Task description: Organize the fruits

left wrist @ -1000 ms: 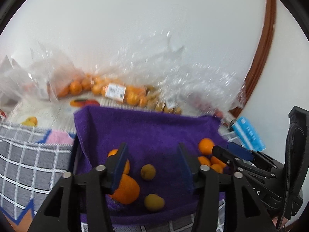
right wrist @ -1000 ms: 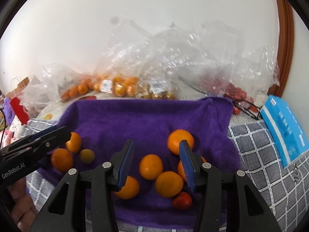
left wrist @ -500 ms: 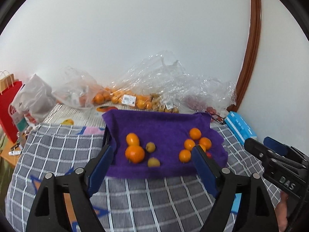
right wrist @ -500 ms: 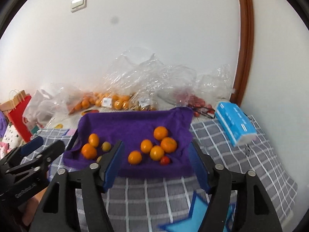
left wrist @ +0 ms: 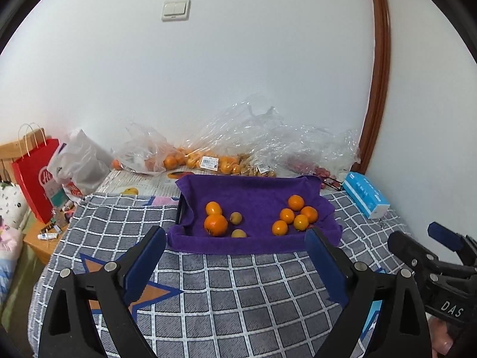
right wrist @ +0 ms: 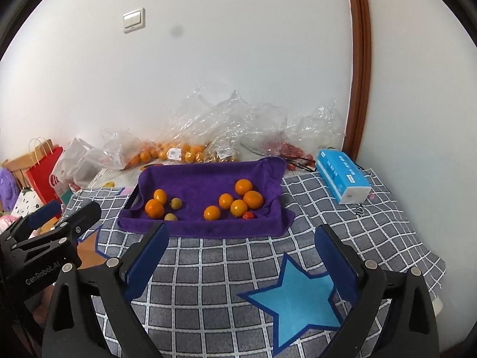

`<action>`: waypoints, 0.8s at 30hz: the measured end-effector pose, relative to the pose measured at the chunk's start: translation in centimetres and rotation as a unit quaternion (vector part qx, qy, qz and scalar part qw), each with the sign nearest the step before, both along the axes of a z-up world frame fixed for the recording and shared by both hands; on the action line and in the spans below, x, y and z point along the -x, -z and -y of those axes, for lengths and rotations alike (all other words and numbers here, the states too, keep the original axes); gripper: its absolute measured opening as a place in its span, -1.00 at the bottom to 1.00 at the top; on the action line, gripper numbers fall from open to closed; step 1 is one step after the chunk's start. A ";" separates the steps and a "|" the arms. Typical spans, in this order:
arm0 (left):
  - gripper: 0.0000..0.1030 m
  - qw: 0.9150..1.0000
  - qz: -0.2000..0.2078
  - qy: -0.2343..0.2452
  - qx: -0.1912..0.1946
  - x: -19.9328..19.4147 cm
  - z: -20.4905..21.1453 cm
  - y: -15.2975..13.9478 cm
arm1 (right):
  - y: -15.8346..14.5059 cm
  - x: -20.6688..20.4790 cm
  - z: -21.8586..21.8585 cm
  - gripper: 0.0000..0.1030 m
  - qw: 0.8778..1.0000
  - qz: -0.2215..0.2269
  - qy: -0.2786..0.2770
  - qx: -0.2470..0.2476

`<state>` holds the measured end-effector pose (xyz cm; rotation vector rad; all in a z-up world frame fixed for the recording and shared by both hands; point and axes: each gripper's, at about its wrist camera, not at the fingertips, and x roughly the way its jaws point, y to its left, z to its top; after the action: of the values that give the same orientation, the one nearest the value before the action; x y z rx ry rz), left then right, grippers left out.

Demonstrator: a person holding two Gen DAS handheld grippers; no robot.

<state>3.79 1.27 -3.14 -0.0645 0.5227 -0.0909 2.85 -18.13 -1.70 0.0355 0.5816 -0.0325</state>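
Observation:
A tray lined with a purple towel (left wrist: 253,191) (right wrist: 205,179) lies on the bed by the wall. At its left sit a big orange (left wrist: 215,224), a smaller orange (left wrist: 213,208) and two yellow-green fruits (left wrist: 235,218). At its right is a cluster of several oranges (left wrist: 295,214) (right wrist: 238,200) with a small red fruit (right wrist: 248,215). My left gripper (left wrist: 235,235) hovers back from the tray's near edge, jaws opening, nothing between them. My right gripper (right wrist: 242,229) hangs likewise before the tray, jaws opening and empty. Each gripper shows at the edge of the other's view.
Clear plastic bags of oranges (left wrist: 208,161) and other fruit line the wall behind the tray. A blue tissue pack (left wrist: 365,194) lies at the right. A red paper bag (left wrist: 35,179) and a white bag (left wrist: 80,161) stand at the left. A grey checked blanket (left wrist: 238,298) covers the bed.
Both grippers have drawn back and upward from over the tray, and their jaws have spread wide. The fruit stays on the purple towel.

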 end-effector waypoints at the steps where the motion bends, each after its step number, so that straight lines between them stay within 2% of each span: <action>1: 0.84 1.000 0.000 0.000 -0.004 0.2 0.1 -0.1 | -0.1 0.1 0.1 0.89 1.000 0.001 0.000 -0.002; 24: 0.84 1.000 -0.002 -0.001 -0.006 0.8 1.0 -0.6 | -0.5 0.8 1.4 0.89 1.000 0.002 0.015 -0.010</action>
<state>3.00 0.32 -2.51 -0.0530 0.5280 -0.0859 2.00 -19.57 -1.17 0.0631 0.5770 -0.0560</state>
